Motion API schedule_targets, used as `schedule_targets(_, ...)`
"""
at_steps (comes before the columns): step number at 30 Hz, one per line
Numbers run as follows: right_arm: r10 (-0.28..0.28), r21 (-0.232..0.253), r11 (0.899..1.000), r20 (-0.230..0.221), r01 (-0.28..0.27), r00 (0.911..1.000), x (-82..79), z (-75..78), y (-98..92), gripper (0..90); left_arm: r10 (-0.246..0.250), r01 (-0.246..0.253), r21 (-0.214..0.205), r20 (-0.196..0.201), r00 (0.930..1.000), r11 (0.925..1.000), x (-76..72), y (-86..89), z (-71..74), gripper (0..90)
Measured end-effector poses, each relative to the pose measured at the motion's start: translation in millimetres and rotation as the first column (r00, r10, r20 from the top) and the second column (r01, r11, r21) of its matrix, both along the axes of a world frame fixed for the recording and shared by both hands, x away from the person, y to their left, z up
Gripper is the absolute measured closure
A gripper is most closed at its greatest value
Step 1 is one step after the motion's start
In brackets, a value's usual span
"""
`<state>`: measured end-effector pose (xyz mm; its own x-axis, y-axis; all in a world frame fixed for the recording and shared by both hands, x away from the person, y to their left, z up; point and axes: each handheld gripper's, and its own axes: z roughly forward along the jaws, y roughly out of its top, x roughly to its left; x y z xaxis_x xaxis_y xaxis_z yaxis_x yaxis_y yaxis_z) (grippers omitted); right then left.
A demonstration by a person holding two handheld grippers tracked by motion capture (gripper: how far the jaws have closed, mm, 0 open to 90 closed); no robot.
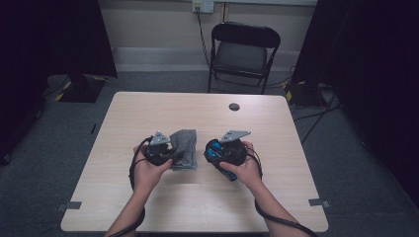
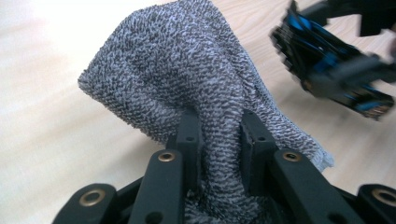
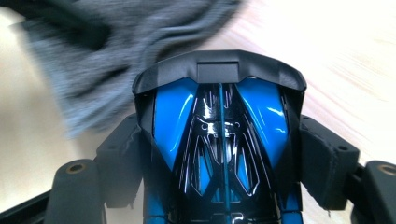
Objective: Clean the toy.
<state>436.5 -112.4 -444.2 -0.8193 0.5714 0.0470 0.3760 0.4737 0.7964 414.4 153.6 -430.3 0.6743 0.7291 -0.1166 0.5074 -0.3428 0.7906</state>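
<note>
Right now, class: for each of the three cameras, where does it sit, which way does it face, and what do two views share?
High view: above the person's side, facing forward and down on the table; forearms, both hands show.
Left gripper view: rides the left tongs, looking along jaws pinching the grey cloth.
Right gripper view: rides the right tongs, looking along jaws gripping the blue-and-black toy car.
Shared: both gripper views show cloth and car.
</note>
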Motion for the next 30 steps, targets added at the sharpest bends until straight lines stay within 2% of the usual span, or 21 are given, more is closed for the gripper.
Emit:
schedule_targets(2, 0.016, -0.006, 1.0, 0.008, -0.016, 0.9998, -6.3, 3.2, 1.2, 25.3, -0.057, 0.057, 0.013, -0.003, 0.9984, 0.9983, 3.5, -7.7, 4.5, 73.0)
schedule_targets(5, 0.035, 0.005, 0.999, 0.006, -0.035, 0.9994, -12.3, 5.7, 1.4, 25.3, -0.107, 0.107, 0.016, -0.007, 0.9943, 0.9941, 5.1, -18.4, 9.3, 72.9)
schedule_targets(9, 0.033, -0.015, 0.999, 0.017, -0.033, 0.9993, -14.9, 9.1, 1.0, 25.3, -0.135, 0.135, 0.025, -0.003, 0.9908, 0.9905, 4.7, -27.3, 12.6, 73.1)
schedule_targets(11, 0.031, -0.012, 0.999, 0.014, -0.031, 0.9994, -14.5, 10.9, -0.9, 25.3, -0.161, 0.162, 0.021, -0.014, 0.9868, 0.9866, 3.8, -29.3, 12.7, 74.7)
schedule_targets(15, 0.022, -0.025, 0.999, 0.007, -0.022, 0.9997, -13.0, 14.8, -3.3, 25.3, -0.178, 0.178, 0.005, -0.01, 0.9839, 0.9839, 1.8, -29.9, 12.9, 75.2)
schedule_targets(16, 0.021, -0.027, 0.999, 0.006, -0.021, 0.9998, -12.3, 15.2, -3.5, 25.3, -0.198, 0.198, -0.001, -0.002, 0.9802, 0.9802, -0.5, -31.0, 13.5, 75.3)
schedule_targets(20, -0.002, -0.031, 1.0, 0.001, 0.002, 1.0, -8.3, 17.7, -6.2, 25.3, -0.227, 0.227, -0.025, 0.001, 0.9739, 0.9736, -5.1, -32.4, 12.1, 75.6)
schedule_targets(25, -0.014, -0.047, 0.999, -0.004, 0.014, 0.9999, -4.1, 18.9, -8.2, 25.3, -0.25, 0.251, -0.031, 0.013, 0.968, 0.9676, -9.6, -32.8, 9.8, 75.5)
schedule_targets(30, -0.036, -0.049, 0.998, -0.013, 0.035, 0.9993, -0.5, 18.4, -11.3, 25.3, -0.283, 0.284, -0.042, 0.016, 0.9589, 0.958, -14.6, -35.2, 9.7, 75.6)
